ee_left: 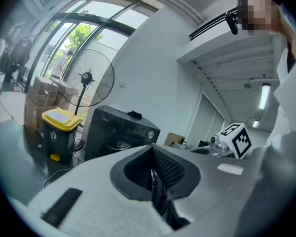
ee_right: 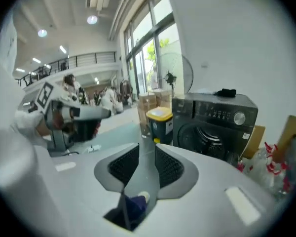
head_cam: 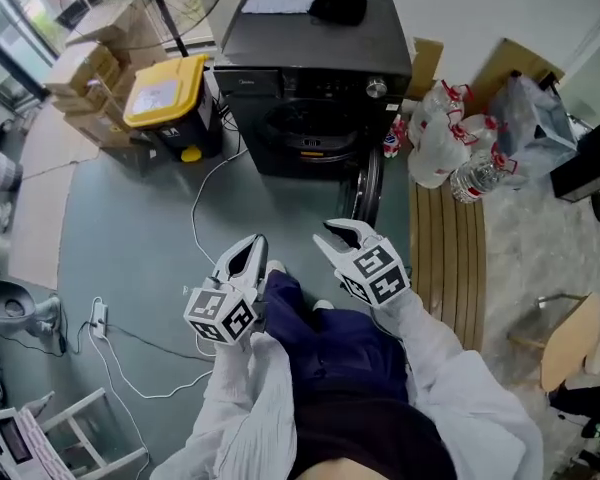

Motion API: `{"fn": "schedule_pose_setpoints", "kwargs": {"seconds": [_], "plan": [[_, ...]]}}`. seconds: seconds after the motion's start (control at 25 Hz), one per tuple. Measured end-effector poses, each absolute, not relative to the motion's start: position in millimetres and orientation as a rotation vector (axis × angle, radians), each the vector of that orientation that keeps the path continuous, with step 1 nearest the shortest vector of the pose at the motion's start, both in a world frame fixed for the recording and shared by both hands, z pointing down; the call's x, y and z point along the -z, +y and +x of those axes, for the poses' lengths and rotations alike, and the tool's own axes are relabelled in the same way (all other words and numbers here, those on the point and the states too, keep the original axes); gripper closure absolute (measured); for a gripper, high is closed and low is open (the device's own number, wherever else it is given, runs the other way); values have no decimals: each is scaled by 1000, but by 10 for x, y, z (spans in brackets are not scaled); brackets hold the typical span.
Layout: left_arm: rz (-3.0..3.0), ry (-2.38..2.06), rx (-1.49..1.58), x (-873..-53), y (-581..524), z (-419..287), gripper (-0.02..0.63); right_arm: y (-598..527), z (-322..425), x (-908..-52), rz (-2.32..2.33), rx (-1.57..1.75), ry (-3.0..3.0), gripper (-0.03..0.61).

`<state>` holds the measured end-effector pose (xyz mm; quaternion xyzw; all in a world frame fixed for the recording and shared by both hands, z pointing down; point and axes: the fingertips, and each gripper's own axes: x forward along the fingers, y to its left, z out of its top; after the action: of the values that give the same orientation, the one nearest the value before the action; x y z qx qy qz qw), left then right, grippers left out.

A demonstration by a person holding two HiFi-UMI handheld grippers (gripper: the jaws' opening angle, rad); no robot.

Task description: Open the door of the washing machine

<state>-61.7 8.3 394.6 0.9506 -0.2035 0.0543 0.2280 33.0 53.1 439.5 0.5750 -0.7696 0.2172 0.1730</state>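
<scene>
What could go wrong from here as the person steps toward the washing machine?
A white cable loops across the floor in front of the washing machine; a foot could catch it. The door seems to hang open beside the bags, so swinging it further could knock them over.

Head view: from above the person, facing steeply down; dark grey front-loading washing machine [head_cam: 315,78] well off at upper centre. Left and right gripper views: low, facing forward along their own jaws, slightly upward. All three share that machine and the yellow-lidded dark plastic bin [head_cam: 165,98].
</scene>
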Motion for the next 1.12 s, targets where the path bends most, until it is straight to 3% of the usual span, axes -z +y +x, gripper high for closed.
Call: {"fn": "schedule_pose_setpoints", "kwargs": {"seconds": [0.24,0.48,1.12], "plan": [[2737,-468,-58,-3308,101,-317,615,680,646,-3325,1944,-499,-2379,566],[2824,-407,-37,-2985,232,-160,615,1067,936,-2885,2152,-306,-2355,566],[2850,-404,-174,-3370,343,-76,617,1415,1269,-3278,2368,-304,-2094,568]]}}
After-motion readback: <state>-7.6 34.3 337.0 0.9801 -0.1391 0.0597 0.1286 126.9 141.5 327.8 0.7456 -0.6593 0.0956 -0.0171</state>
